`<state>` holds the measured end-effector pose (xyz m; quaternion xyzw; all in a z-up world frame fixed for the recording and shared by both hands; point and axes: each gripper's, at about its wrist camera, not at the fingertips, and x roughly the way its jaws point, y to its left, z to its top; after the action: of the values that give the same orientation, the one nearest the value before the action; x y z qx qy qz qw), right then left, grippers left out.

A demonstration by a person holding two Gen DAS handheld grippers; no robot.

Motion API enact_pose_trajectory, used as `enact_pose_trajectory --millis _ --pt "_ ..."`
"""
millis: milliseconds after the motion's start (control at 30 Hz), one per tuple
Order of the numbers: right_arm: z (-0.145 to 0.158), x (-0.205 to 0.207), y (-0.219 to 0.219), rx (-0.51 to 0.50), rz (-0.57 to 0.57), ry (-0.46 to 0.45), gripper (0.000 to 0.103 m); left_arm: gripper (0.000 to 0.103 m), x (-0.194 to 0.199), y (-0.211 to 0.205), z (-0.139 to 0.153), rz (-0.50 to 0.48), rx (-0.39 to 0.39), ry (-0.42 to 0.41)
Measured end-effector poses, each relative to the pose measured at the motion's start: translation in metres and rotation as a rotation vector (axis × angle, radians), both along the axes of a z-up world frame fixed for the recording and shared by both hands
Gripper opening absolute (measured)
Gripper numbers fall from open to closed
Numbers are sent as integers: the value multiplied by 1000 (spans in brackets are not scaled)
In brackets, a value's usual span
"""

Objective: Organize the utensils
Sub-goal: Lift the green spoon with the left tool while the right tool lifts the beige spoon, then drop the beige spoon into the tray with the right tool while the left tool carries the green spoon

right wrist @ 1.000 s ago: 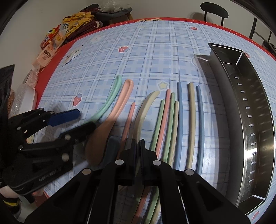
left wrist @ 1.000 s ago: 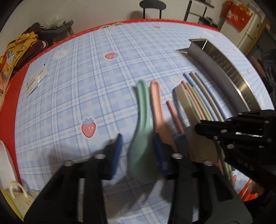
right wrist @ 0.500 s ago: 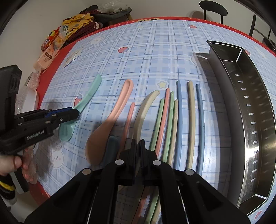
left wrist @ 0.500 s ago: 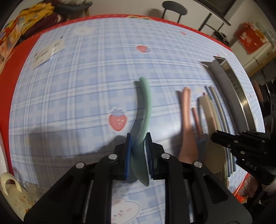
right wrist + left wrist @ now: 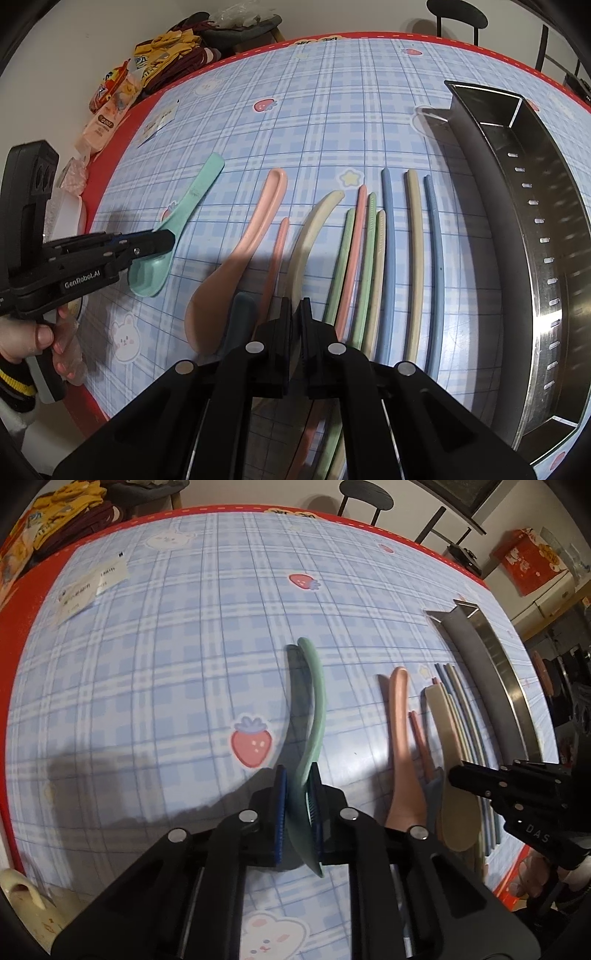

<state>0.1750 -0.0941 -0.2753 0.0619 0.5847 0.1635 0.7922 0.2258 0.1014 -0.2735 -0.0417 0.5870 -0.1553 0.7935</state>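
Left wrist view: left gripper (image 5: 298,808) jaws are closing on the green spoon (image 5: 312,716) at its neck, 9 o'clock of the pink spoon (image 5: 400,738) row. Right gripper (image 5: 294,325) hovers pinched shut, empty; tray (image 5: 532,229) waits at 3 o'clock.

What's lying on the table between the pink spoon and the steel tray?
In the right wrist view, between the pink spoon and the steel tray: a beige spoon and a row of coloured chopsticks.
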Motion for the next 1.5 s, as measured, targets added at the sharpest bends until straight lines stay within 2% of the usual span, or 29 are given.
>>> enact_pose_trajectory --millis 233,533,733,933,1100,1200,1367,1500 --pt "4 -14 -2 75 -1 17 5 15 -27 11 1 102 -113 25" --pt "24 -31 -12 137 15 -20 5 15 -67 9 40 153 -172 -13" --pt "41 -47 -31 149 35 -68 5 15 -91 -10 65 177 -230 -53" --pt "54 -65 -62 100 26 -109 5 15 -99 -28 74 149 -276 -78" --pt "72 -76 -95 10 -3 -144 5 15 -96 -48 72 100 -350 -70" --pt "80 -75 -113 -33 21 -171 5 15 -95 -67 71 76 -357 -75" --pt "74 -56 -157 -91 61 -194 5 15 -99 -91 77 109 -334 -87" --pt "60 -30 -183 -107 100 -175 5 15 -105 -107 81 218 -355 -85"
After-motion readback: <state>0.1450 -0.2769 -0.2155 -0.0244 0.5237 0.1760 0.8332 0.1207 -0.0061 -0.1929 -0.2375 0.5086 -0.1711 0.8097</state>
